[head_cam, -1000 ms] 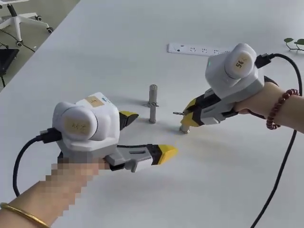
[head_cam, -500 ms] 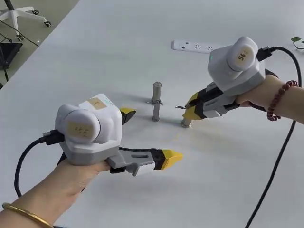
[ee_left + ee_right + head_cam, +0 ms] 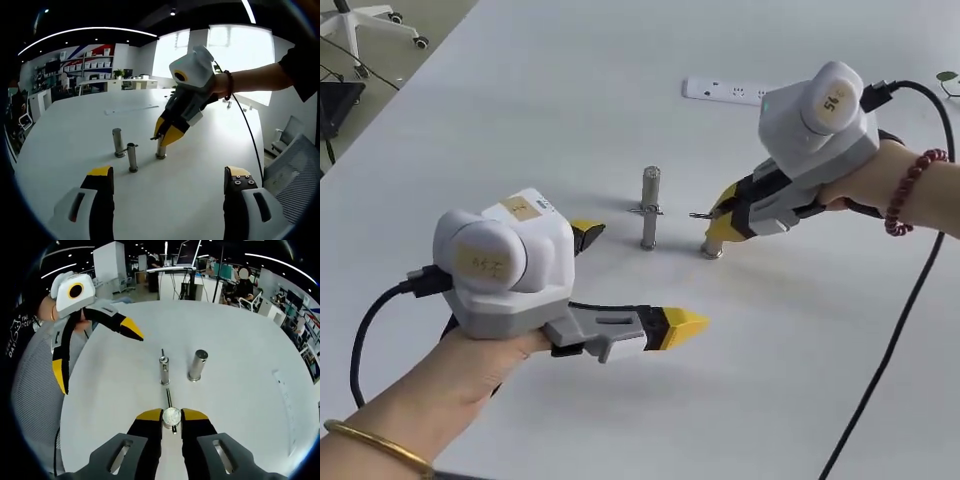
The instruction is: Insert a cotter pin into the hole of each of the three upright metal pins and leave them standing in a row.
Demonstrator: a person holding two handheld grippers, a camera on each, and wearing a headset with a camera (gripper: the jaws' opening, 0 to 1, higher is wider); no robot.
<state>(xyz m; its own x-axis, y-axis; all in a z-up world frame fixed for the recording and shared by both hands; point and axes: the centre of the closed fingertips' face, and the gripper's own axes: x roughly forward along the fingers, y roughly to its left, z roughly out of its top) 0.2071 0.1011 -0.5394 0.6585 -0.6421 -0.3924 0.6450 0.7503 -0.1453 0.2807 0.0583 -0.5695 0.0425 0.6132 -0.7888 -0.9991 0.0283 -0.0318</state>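
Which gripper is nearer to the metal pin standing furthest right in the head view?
Right. The right gripper has its jaws pinched on that metal pin at the top. The left gripper hangs open, apart from it, nearer the person.

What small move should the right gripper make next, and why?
Probably ease the thin metal cotter pin a little further through the hole. The right gripper has its jaws beside the top of an upright grey metal pin, and the cotter pin's tip juts beyond it; whether it is seated I cannot tell.

Open-plan office/lab: white table, mesh chair, shelves & desks in bg, strip lights.
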